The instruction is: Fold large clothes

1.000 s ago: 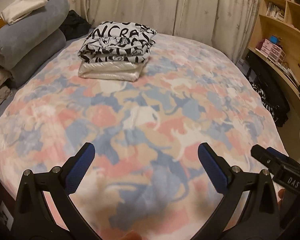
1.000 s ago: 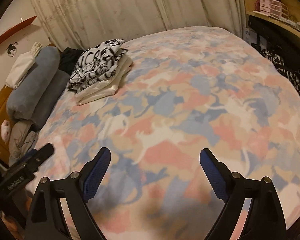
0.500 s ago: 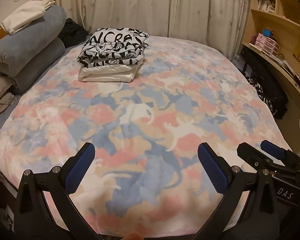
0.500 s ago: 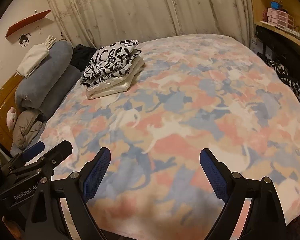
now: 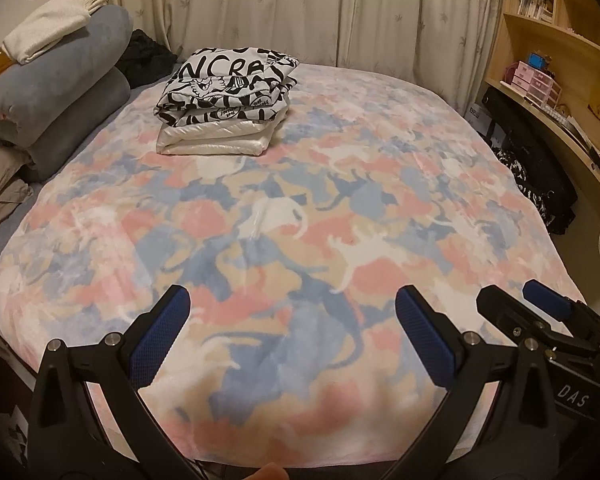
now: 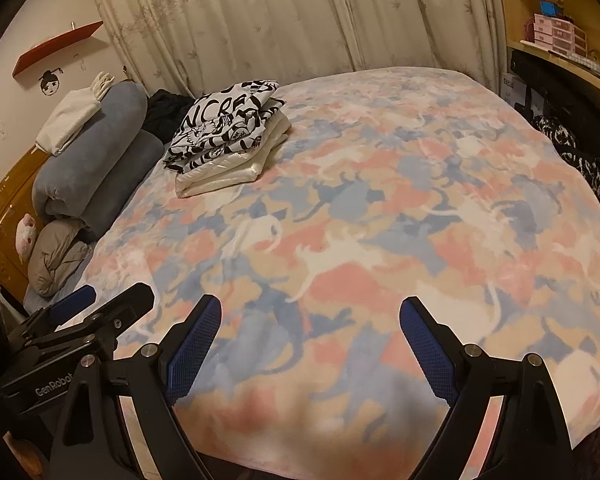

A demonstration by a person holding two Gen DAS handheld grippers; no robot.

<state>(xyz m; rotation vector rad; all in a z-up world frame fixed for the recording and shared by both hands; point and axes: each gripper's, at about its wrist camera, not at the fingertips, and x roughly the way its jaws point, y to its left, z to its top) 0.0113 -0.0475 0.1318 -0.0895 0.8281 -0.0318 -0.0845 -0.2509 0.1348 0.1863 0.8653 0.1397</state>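
Clothes already folded sit as a stack in the upper left-centre of your left wrist view: a black-and-white lettered garment lies squarely on top of a folded white garment, both resting on the patterned blanket toward its far left part, just in front of the curtain. That placement looks deliberate: parked near the rolled grey bedding at the left edge, the stack leaves the broad middle of the blanket free as a working surface. Your left gripper hangs over the near edge at the bottom of the frame, jaws spread wide with nothing between them, angled down at the blanket. At the lower right, your right gripper shows beside it, apart from the fabric. A wooden shelf unit fills the upper right, with dark clothing heaped below it beside the bed.

In your right wrist view the same stack, lettered garment over white garment, sits upper left of centre. Your right gripper is at the bottom, jaws wide and empty above the blanket's near edge. The left gripper appears at the lower left, likewise empty. With both tools free and level with each other, you seem placed between garments, ready to fetch the next one.
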